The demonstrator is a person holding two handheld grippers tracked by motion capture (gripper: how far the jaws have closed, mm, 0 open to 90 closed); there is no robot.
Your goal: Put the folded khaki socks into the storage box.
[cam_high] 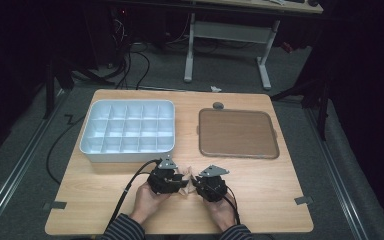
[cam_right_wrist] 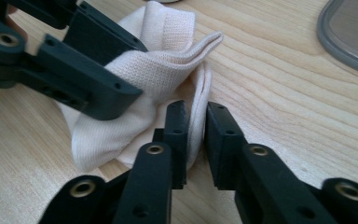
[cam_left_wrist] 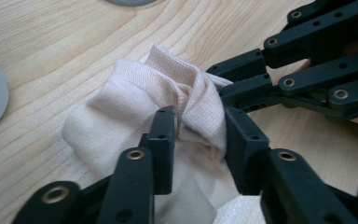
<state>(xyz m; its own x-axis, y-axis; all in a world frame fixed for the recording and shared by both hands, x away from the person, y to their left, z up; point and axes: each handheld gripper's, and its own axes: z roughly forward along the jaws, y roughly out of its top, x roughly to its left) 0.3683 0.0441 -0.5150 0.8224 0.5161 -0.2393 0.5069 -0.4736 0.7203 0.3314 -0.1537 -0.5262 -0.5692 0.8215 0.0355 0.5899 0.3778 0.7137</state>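
Hands first in the high view: both at the near table edge (cam_high: 275, 200), left gripper (cam_high: 172, 181) and right gripper (cam_high: 202, 184) facing each other w/ a small cream cloth (cam_high: 186, 176) bunched between them. White divided tray (cam_high: 95, 150) sits beyond on the left, brown mat (cam_high: 240, 134) on the right.

Left gripper view: jaws stand apart, a raised fold of the cloth (cam_left_wrist: 186, 107) between them; the pads look to flank it loosely rather than pinch. Right gripper (cam_left_wrist: 242, 86) bites the far edge.

Right gripper view: jaws nearly together on a thin doubled edge of the cloth (cam_right_wrist: 168, 70), gap narrow, so prob. a light grip.

Handling: knit fabric, v. light, soft, floppy, no break risk but it slumps and slides through loose jaws. Best hold is the ribbed hem or a doubled fold.
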